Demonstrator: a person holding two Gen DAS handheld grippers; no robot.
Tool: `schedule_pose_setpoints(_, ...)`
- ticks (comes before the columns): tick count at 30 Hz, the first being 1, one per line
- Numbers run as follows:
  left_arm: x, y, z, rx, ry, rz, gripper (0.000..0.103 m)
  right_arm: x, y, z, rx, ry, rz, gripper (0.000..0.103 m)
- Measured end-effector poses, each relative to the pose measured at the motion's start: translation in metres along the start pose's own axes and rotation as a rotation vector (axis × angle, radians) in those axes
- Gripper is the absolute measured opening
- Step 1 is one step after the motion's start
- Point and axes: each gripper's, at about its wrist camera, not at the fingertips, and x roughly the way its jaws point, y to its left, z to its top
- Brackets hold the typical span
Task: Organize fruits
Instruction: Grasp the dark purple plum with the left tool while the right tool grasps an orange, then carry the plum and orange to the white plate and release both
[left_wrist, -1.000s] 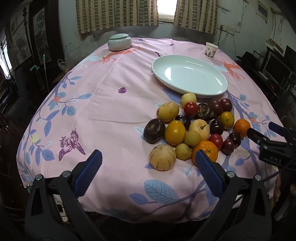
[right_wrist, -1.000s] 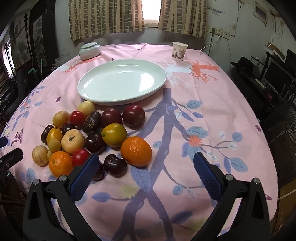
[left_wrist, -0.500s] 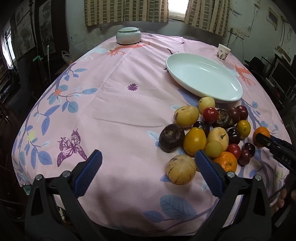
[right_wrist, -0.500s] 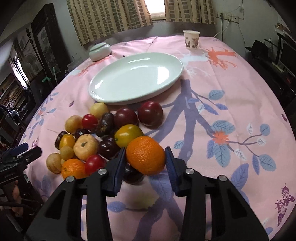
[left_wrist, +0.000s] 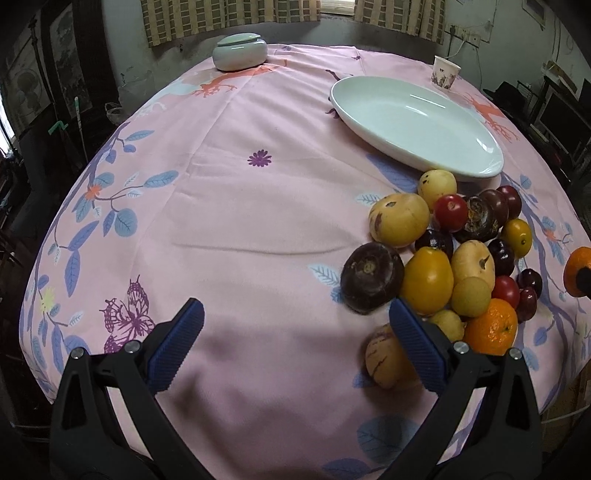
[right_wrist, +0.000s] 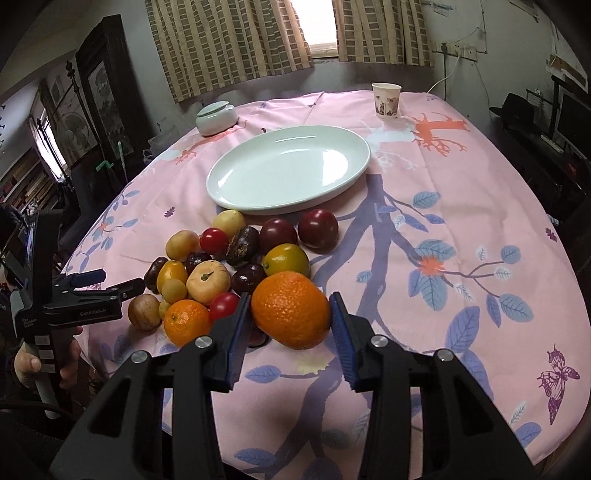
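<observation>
Left wrist view: the left gripper (left_wrist: 291, 339) hung released, jaws wide, over the pink tablecloth (left_wrist: 229, 221); the fruit pile (left_wrist: 450, 258) lay at three o'clock.

Right wrist view: the right gripper (right_wrist: 288, 325) grasped a large orange (right_wrist: 291, 309); the white plate (right_wrist: 221, 184) sat at twelve o'clock.

"GenRoboLAI" in white on the left hand-held gripper (right_wrist: 110, 286) body.

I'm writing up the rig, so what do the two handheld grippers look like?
Both are black plastic clamps with round silver rivets and ribbed blue pads on the fingers. The left gripper has white lettering on its side, a light handle with a black-and-white striped band, and a dark upright block behind.
</observation>
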Motion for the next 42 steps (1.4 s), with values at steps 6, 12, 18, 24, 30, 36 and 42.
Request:
schedule_pose_setpoints(6,0.022,-0.007,0.014,0.051,0.035,-0.056,0.101,0.0,-0.001,0.002,0.018,0.009,0.006,0.043)
schedule_pose_setpoints(12,0.042,0.003,0.025,0.003,0.068,-0.109,0.101,0.005,-0.001,0.005,0.04,0.017,0.005,0.044)
schedule_pose_setpoints(18,0.037,0.001,0.02,0.008,0.029,-0.131,0.086,0.008,0.007,0.004,0.021,0.02,0.03,0.044)
schedule_pose_setpoints(24,0.033,-0.005,0.023,0.013,0.006,-0.147,0.041,0.007,0.011,0.002,0.014,0.019,0.031,0.044)
schedule_pose_setpoints(30,0.019,-0.012,0.015,0.021,-0.009,-0.174,0.041,0.003,0.012,0.001,0.015,0.006,0.029,0.044)
schedule_pose_setpoints(36,-0.008,-0.019,0.008,0.016,-0.048,-0.161,0.041,0.009,0.013,0.001,0.001,0.02,0.049,0.044)
schedule_pose_setpoints(42,-0.031,-0.029,0.029,0.048,-0.092,-0.204,0.041,0.017,0.014,0.017,-0.028,0.017,0.052,0.043)
